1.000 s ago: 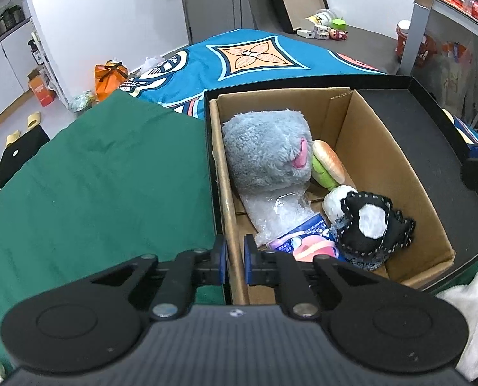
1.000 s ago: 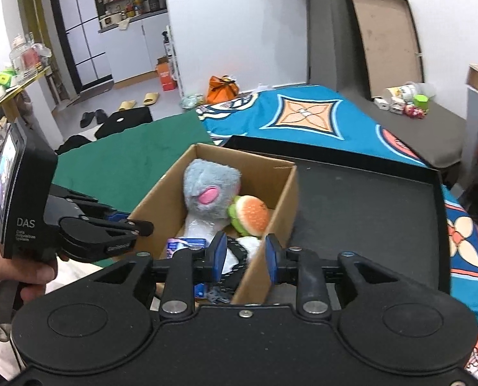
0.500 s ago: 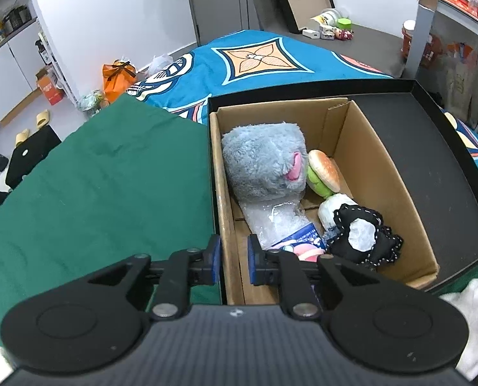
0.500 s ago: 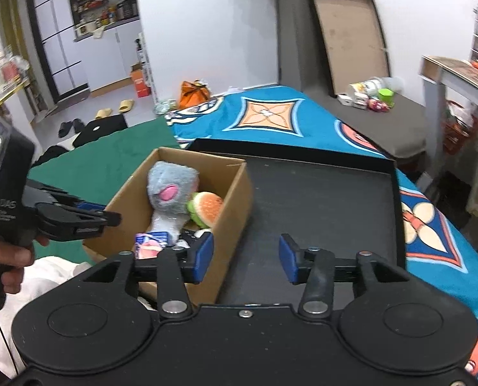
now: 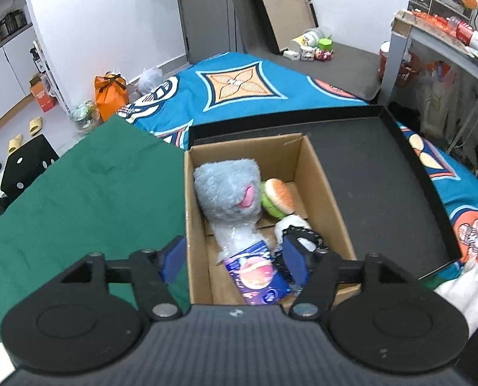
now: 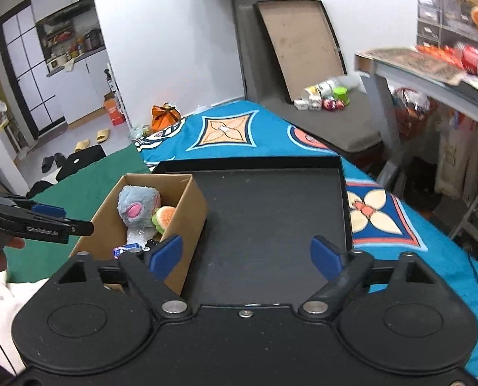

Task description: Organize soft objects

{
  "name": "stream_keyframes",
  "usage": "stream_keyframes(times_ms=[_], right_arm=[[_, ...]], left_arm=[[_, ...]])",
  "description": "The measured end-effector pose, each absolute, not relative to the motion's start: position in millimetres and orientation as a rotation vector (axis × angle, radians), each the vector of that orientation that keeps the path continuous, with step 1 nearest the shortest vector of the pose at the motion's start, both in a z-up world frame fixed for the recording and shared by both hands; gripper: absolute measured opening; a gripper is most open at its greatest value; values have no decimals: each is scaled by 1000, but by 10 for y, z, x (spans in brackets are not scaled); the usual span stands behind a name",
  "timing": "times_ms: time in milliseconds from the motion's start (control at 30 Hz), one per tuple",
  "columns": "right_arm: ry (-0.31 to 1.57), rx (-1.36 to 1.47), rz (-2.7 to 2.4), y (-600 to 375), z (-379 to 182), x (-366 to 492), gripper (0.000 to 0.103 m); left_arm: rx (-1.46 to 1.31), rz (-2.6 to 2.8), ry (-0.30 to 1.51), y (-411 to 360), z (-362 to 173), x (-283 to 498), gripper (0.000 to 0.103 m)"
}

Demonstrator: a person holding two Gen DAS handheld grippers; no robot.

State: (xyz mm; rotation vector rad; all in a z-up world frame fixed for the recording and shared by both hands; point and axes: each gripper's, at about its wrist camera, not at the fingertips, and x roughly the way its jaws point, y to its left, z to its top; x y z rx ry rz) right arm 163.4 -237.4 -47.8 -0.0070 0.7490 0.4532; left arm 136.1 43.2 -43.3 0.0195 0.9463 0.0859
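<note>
Cardboard box point(image 5: 322, 193) of soft toys below parted left gripper point(image 5: 235, 259) fingers point(image 5: 295, 259)

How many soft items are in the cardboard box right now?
5 visible: grey plush at the back, burger toy beside it, bubble-wrap bag, pink-print pouch in front, black-and-white plush. More may lie beneath.

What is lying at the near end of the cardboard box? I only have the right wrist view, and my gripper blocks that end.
Observer: A purple packet with a pink print lies there, partly on clear plastic wrap.
Operator: Anything beside it?
Observer: A black lacy soft item with white patches, just to the packet's right.
Operator: Is the left gripper holding anything?
Observer: No. The left gripper has just been opening, and its fingers stand apart with nothing pressed between them.
</note>
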Motion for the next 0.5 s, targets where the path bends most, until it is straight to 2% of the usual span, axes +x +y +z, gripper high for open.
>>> stream_keyframes(times_ms=[100,133,167,233,400,500], right_arm=[[773,40,447,-2494,-462,1650,91],[778,51,447,-2530,-454,1650,91],[779,57,447,-2561,-442,1644,92],[771,58,442,-2603,-404,1621,95],[760,70,453,-2688,-312,1538,103],[757,82,467,-2723,-255,1491,103]], left_arm=[[23,96,938,374,-303,1311,67],[37,99,931,343,-258,1289,70],[45,102,922,317,-211,1265,78],[36,109,907,297,-133,1217,83],[11,106,890,272,50,1087,85],[-18,95,880,257,143,1013,88]])
